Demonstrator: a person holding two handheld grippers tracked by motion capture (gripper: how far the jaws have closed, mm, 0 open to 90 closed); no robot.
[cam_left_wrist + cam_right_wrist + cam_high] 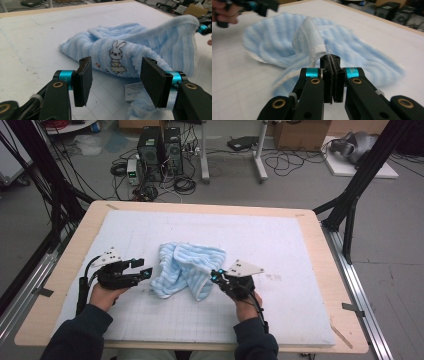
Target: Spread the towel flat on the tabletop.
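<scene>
One corner of the blue striped towel (187,269) is pinched between the pressed-together jaws of the right gripper (332,65), which draws the cloth up into a ridge, while the left gripper (113,80) waits with jaws apart around nothing, just short of the edge bearing the rabbit print (116,57) and the care label (132,92). Folding looks barely begun: the towel sits bunched at the white mat's (300,250) centre and remains to be spread and squared. Bare mat lies toward twelve, three and nine o'clock.
</scene>
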